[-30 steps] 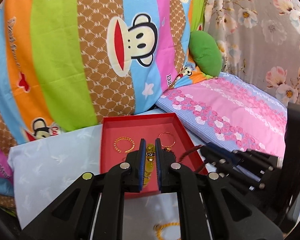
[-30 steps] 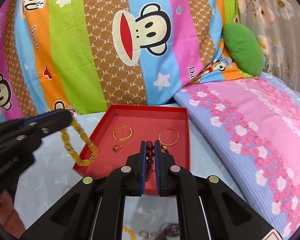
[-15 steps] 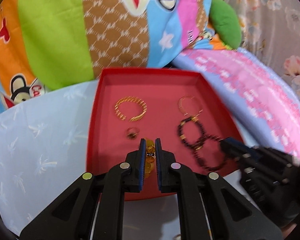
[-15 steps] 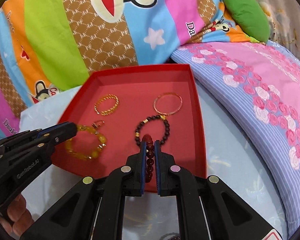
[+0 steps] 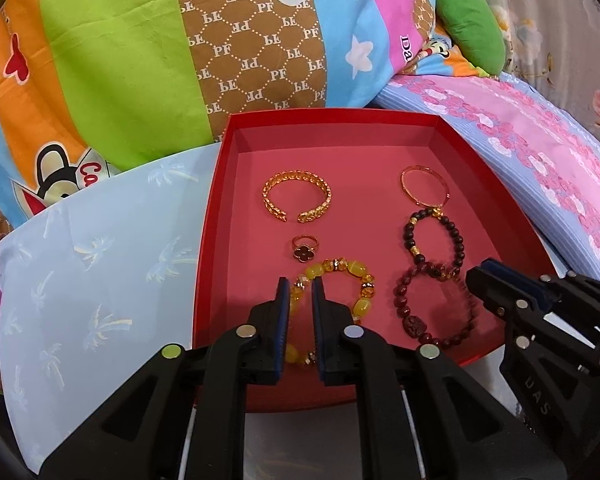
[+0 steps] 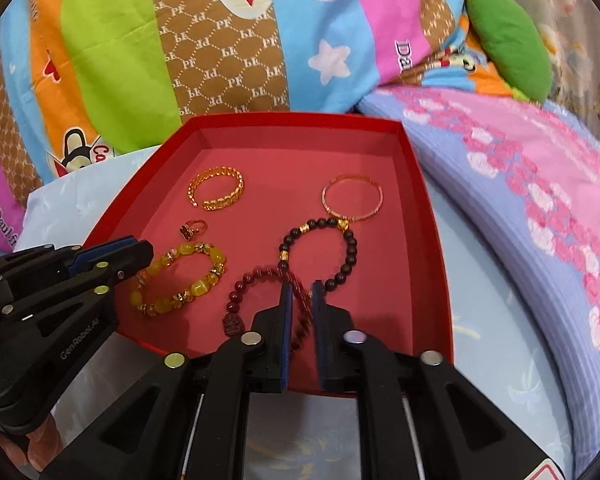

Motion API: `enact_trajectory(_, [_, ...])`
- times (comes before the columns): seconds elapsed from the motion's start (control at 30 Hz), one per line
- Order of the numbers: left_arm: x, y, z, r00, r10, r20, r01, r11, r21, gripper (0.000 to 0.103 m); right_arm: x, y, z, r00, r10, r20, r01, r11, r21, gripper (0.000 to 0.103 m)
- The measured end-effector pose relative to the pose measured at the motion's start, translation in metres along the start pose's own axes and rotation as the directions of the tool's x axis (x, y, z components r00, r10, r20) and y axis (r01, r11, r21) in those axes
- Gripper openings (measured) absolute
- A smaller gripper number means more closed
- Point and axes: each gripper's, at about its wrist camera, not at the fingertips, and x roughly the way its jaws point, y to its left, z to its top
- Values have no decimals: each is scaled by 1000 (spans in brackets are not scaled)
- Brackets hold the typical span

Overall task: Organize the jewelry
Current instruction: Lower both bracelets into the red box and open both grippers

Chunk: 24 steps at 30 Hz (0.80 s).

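Both grippers sit low over the red box (image 5: 220,216). Left gripper (image 5: 299,286) has its jaws narrowly parted around the yellow bracelet (image 5: 332,304), which lies on the box floor; right gripper (image 6: 300,292) likewise straddles the dark red bracelet (image 6: 260,296). I worry a bead snags a pad as I lift, dragging it onto the black bracelet (image 6: 320,252) it overlaps.

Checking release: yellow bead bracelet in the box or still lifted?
In. The yellow bead bracelet lies flat on the red box floor; left gripper fingers straddle it, slightly parted.
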Motion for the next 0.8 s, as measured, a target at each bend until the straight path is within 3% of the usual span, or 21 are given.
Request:
enact_trajectory(0.07, [1, 0, 0, 1000, 11, 2, -11, 1000, -6, 28, -3, 0, 1, 1000, -5, 12, 5, 1000, -1, 24])
enact_trajectory(0.13, [1, 0, -1, 1000, 28, 11, -28, 1000, -11, 35, -6, -1, 1, 1000, -6, 25, 6, 1000, 5, 31])
enact_trajectory(0.8, [-24, -9, -8, 998, 48, 36, -47, 999, -9, 36, -30, -6, -9, 999, 0, 39, -2, 999, 35, 32])
